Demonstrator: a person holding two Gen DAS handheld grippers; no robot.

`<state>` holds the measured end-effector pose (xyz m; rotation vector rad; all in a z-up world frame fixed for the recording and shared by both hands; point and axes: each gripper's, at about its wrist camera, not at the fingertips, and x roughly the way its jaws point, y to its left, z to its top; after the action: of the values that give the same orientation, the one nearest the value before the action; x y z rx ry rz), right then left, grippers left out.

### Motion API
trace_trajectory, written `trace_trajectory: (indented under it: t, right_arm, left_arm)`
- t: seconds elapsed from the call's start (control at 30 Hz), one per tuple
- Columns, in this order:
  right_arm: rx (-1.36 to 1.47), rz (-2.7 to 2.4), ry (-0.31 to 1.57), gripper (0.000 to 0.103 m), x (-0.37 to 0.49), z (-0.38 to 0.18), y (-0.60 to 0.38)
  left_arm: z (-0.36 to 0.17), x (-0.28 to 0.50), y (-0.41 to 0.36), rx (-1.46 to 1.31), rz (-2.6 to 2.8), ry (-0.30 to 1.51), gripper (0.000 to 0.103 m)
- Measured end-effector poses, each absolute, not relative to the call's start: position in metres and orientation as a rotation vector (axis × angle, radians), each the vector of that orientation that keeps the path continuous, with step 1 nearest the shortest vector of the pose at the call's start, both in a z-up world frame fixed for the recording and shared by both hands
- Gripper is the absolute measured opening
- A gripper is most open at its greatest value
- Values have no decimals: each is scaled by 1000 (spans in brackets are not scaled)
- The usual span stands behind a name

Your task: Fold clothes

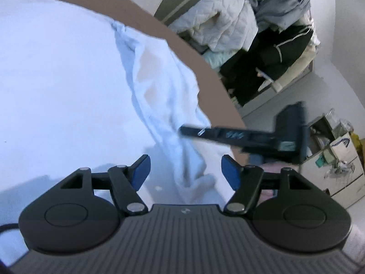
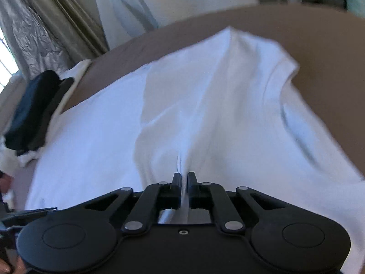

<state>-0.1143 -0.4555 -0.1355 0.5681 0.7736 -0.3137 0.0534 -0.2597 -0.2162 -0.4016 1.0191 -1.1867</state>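
Note:
A white shirt [image 1: 68, 80] lies spread on the brown table [image 1: 212, 84], with a raised, wrinkled ridge running along its right side. My left gripper [image 1: 186, 173] hovers open just above the near end of that ridge, and nothing sits between its blue pads [image 1: 141, 171]. My right gripper [image 1: 228, 134] reaches in from the right and pinches the shirt's edge. In the right wrist view, the right gripper [image 2: 184, 178] is shut on a pulled-up fold of the white shirt [image 2: 205, 102], with fabric running back between the fingers.
A stack of dark folded clothes [image 2: 32, 109] sits on the table's left end. Beyond the table edge stand a shelf of piled bedding and clothes [image 1: 239, 27] and a cluttered cart [image 1: 337, 155]. Curtains [image 2: 57, 22] hang behind the table [image 2: 319, 34].

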Motion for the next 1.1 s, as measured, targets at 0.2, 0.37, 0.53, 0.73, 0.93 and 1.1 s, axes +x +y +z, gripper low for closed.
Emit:
trace_trajectory:
  t: [0.2, 0.37, 0.53, 0.73, 0.93, 1.1]
  right_arm:
    - [469, -510, 777, 9, -136, -131, -448]
    - [519, -601, 796, 20, -153, -135, -448]
    - [574, -446, 769, 37, -179, -125, -426]
    - [308, -333, 969, 18, -186, -142, -364]
    - [205, -294, 958, 9, -193, -133, -342]
    - [169, -269, 946, 8, -196, -124, -335]
  left_arm:
    - [-233, 37, -281, -342, -1184, 1118, 66]
    - [-238, 33, -277, -319, -1177, 1140, 66]
    - [-238, 38, -275, -344, -1171, 1138, 66]
    - [-240, 26, -287, -311, -1174, 1132, 66]
    - [-237, 11, -294, -322, -1219, 1132, 66]
    - [-249, 2, -314, -328, -1200, 1153, 63]
